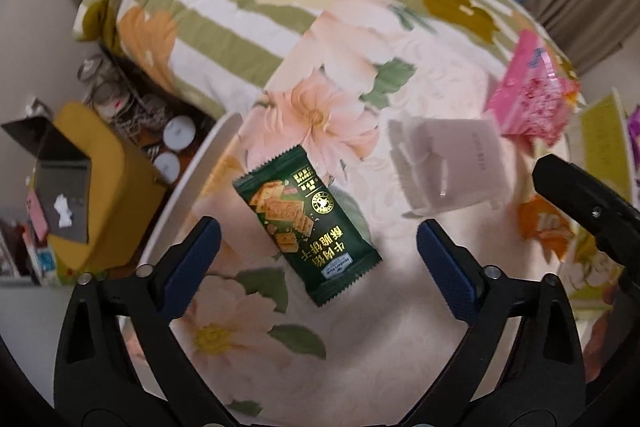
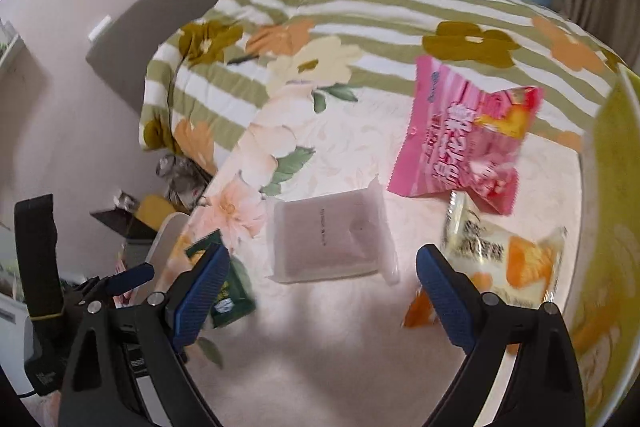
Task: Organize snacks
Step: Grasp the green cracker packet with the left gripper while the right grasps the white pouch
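Left gripper (image 1: 318, 259) fingers spread, empty, hovering over the green pack (image 1: 306, 225), which lies flat on the floral cloth (image 1: 400, 339). Right gripper (image 2: 320, 291) fingers also spread, holding nothing. From it: white pack (image 2: 332, 237) at 12, pink pack (image 2: 456, 143) at 1, yellow pack (image 2: 500, 251) at 2 (blurred), all lying on the cloth

left claw (image 1: 318, 259) spread over green packet (image 1: 306, 227) (unobstructed) | white packet (image 1: 452, 167) beyond
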The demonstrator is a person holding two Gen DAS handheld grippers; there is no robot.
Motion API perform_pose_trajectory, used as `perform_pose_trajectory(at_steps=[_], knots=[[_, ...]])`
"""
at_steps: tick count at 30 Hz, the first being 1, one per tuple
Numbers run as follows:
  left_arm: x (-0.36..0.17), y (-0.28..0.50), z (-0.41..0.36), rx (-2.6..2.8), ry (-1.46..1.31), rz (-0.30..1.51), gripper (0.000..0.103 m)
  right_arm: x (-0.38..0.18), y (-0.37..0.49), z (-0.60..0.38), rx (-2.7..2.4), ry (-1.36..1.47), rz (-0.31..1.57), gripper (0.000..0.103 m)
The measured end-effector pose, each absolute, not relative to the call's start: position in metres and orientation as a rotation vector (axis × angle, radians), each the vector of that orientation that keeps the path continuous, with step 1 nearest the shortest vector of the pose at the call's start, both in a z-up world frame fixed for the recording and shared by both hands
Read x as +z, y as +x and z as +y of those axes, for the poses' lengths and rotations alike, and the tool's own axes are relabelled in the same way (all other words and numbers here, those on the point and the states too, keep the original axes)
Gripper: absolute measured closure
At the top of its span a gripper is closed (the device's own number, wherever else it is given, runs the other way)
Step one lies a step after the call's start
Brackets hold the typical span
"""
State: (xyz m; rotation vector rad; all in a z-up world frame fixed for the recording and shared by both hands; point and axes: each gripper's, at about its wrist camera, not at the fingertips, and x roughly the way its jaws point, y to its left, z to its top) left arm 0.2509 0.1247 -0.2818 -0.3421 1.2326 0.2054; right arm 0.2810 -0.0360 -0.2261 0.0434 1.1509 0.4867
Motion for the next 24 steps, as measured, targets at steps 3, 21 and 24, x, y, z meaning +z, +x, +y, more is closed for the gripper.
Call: perform_pose_trajectory(at_steps=[3, 21, 24], knots=[[-0.296, 0.257, 0.124, 0.237, -0.358, 1.259, 0.016, -0.239, 0.291, -0.03, 0.525, 0.021, 1.182, 0.01], [-0.309, 0.245, 0.125, 0.298, -0.236, 1.293, 0.038, -0.281, 0.299, 0.008, 0.549, -0.156, 1.253, 0.01], [-0.308, 0.244, 0.129, 0.288, -0.225, 1.289, 0.044, -0.284, 0.298, 0.015, 0.525, -0.216, 1.237, 0.01]])
